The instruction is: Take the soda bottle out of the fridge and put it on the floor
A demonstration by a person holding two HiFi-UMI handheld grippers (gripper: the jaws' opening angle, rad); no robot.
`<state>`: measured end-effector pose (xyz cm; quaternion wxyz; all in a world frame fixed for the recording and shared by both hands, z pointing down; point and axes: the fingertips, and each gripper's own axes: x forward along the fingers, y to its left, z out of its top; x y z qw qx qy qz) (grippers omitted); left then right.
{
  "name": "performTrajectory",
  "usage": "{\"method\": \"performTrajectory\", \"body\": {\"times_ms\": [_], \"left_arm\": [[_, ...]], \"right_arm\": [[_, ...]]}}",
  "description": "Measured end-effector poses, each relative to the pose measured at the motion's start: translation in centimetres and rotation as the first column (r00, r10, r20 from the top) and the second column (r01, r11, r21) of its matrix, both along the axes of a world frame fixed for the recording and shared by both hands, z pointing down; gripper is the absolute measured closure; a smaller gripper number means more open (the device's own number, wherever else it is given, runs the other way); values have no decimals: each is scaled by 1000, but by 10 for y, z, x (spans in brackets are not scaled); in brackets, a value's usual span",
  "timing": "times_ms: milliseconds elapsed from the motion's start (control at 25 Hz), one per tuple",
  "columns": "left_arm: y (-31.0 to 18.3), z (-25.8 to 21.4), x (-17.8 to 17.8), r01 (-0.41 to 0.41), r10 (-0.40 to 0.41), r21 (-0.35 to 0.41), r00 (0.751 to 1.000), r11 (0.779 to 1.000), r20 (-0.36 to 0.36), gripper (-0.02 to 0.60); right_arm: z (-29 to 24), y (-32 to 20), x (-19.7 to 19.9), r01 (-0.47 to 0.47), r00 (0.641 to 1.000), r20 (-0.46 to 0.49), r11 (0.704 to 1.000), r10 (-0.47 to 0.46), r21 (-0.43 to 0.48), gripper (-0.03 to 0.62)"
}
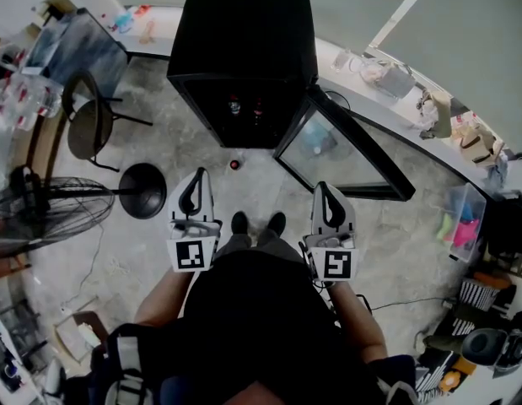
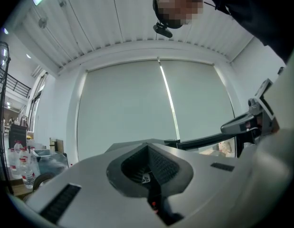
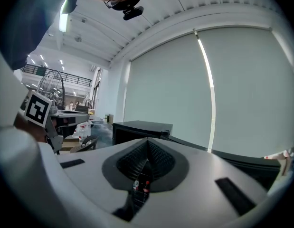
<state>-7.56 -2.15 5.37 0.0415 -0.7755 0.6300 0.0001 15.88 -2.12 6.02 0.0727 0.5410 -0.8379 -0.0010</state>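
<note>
Concrete floor (image 1: 395, 243), upper centre of frame: soda bottle (image 1: 234, 164) stands on floor just before open black fridge (image 1: 244, 49). Left tongs (image 1: 196, 180) and right tongs (image 1: 325, 191) both clenched, empty, lower centre.

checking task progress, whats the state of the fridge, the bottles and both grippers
fridge: door open
bottle on the floor: in front of the fridge, not held
two bottles: inside the fridge
left gripper: shut, empty
right gripper: shut, empty
</note>
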Motion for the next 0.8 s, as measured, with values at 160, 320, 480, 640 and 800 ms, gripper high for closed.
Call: {"method": "performTrajectory", "body": {"times_ms": [160, 320, 480, 640, 800], "left_arm": [[2, 1, 4, -9, 9, -3, 1000, 1000, -4, 559], [4, 2, 7, -17, 17, -5, 1000, 1000, -1, 559], [4, 4, 11, -23, 23, -13, 1000, 1000, 0, 559], [4, 4, 10, -25, 25, -12, 1000, 1000, 4, 559], [1, 2, 8, -26, 26, -2, 1000, 1000, -2, 559]], "right_arm": [[5, 1, -1, 5, 1000, -8, 1000, -5, -27, 577], [5, 2, -1, 20, 999, -28, 1000, -21, -16, 577], [5, 0, 0, 26, 999, -28, 999, -26, -20, 577], [4, -2, -2, 25, 999, -29, 999, -26, -26, 577], [8, -6, -3, 26, 999, -40, 999, -27, -39, 577]]}}
